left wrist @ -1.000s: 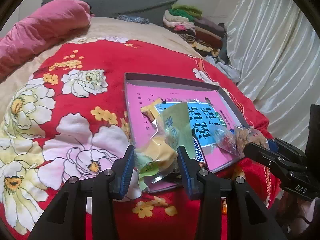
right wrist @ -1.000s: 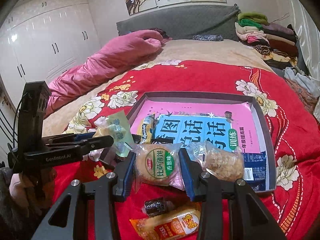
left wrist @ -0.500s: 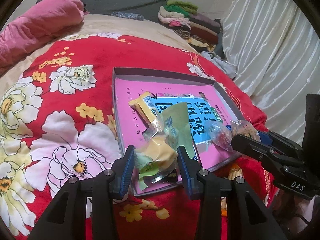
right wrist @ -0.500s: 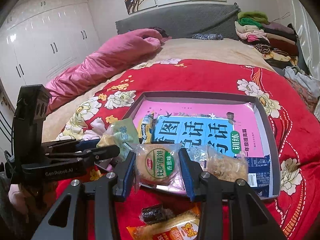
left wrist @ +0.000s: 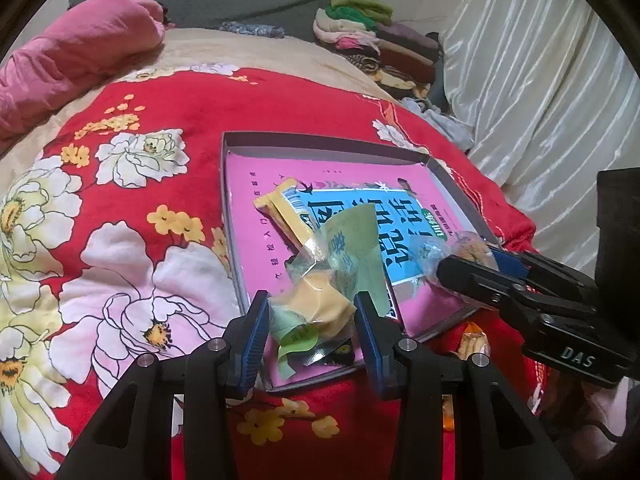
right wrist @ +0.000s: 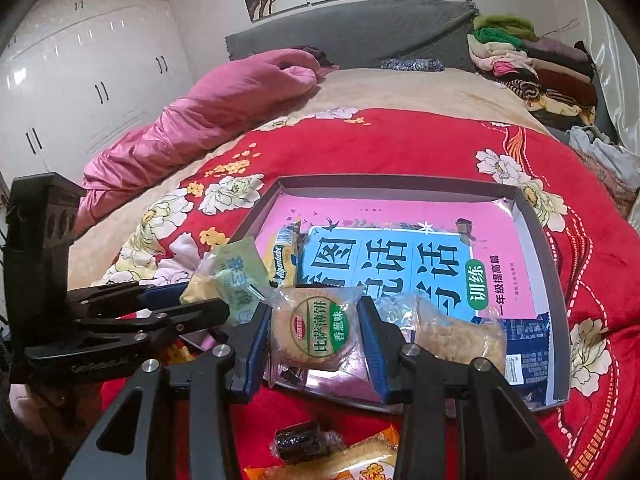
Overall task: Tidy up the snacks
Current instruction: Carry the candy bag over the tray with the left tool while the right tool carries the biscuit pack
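Note:
My left gripper (left wrist: 310,326) is shut on a green-wrapped yellow cake snack (left wrist: 320,304), held over the near corner of the grey tray (left wrist: 320,142). In the right wrist view my right gripper (right wrist: 312,332) is shut on a round cracker pack with a green label (right wrist: 318,330), above the tray's near edge (right wrist: 540,232). Inside the tray lie a pink and blue book (right wrist: 400,256), a yellow bar snack (right wrist: 285,256), a clear-wrapped pastry (right wrist: 452,332) and a dark blue packet (right wrist: 524,340). Each gripper shows in the other's view: the right gripper (left wrist: 472,268), the left gripper (right wrist: 188,304).
The tray rests on a red flowered blanket (left wrist: 152,184) on a bed. A small dark snack (right wrist: 298,440) and an orange packet (right wrist: 360,464) lie on the blanket in front of the tray. A pink duvet (right wrist: 208,112) and folded clothes (right wrist: 532,68) sit at the far end.
Both grippers, still holding their snacks, have edged a little forward over the tray's near edge. The tray's contents have not moved.

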`<action>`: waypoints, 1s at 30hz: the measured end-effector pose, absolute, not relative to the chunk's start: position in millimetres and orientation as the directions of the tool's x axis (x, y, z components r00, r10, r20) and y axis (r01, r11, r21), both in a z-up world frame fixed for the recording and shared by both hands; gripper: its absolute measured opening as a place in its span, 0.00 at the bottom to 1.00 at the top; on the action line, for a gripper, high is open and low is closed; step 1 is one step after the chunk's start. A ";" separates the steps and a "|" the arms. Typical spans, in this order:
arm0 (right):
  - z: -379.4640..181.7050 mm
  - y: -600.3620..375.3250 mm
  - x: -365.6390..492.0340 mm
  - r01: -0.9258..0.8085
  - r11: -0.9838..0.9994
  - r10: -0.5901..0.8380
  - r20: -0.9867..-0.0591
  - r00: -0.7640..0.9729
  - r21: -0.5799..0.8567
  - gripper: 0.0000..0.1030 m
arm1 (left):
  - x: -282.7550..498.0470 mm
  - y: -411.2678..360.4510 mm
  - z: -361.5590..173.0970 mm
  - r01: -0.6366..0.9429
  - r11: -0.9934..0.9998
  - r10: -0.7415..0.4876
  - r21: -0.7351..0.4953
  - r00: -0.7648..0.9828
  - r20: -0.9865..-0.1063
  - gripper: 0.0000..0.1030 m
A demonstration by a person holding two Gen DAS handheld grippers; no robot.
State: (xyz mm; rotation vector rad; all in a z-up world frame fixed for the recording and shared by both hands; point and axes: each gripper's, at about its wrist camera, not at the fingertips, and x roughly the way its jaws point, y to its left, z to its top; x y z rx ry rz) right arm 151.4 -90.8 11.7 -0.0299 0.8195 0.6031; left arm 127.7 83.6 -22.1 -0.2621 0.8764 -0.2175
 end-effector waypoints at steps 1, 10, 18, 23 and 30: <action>10.7 -90.6 152.6 -0.513 0.834 0.491 -0.695 0.525 0.201 0.41 | 127.6 83.4 -22.0 0.081 0.946 -0.295 -0.315 0.621 -0.726 0.42; -0.4 -87.4 157.9 -0.508 0.838 0.476 -0.721 0.504 0.198 0.41 | 127.5 80.0 -23.0 0.097 0.947 -0.298 -0.305 0.614 -0.730 0.42; -9.6 -78.7 157.6 -0.523 0.833 0.468 -0.736 0.489 0.182 0.41 | 128.5 79.2 -23.7 0.101 0.948 -0.299 -0.302 0.610 -0.734 0.42; -12.2 -77.8 157.8 -0.520 0.839 0.447 -0.745 0.495 0.158 0.41 | 128.2 78.0 -23.7 0.108 0.946 -0.306 -0.305 0.607 -0.734 0.42; -14.6 -79.3 159.5 -0.513 0.848 0.423 -0.753 0.504 0.132 0.42 | 128.3 75.2 -23.9 0.118 0.946 -0.310 -0.302 0.604 -0.735 0.42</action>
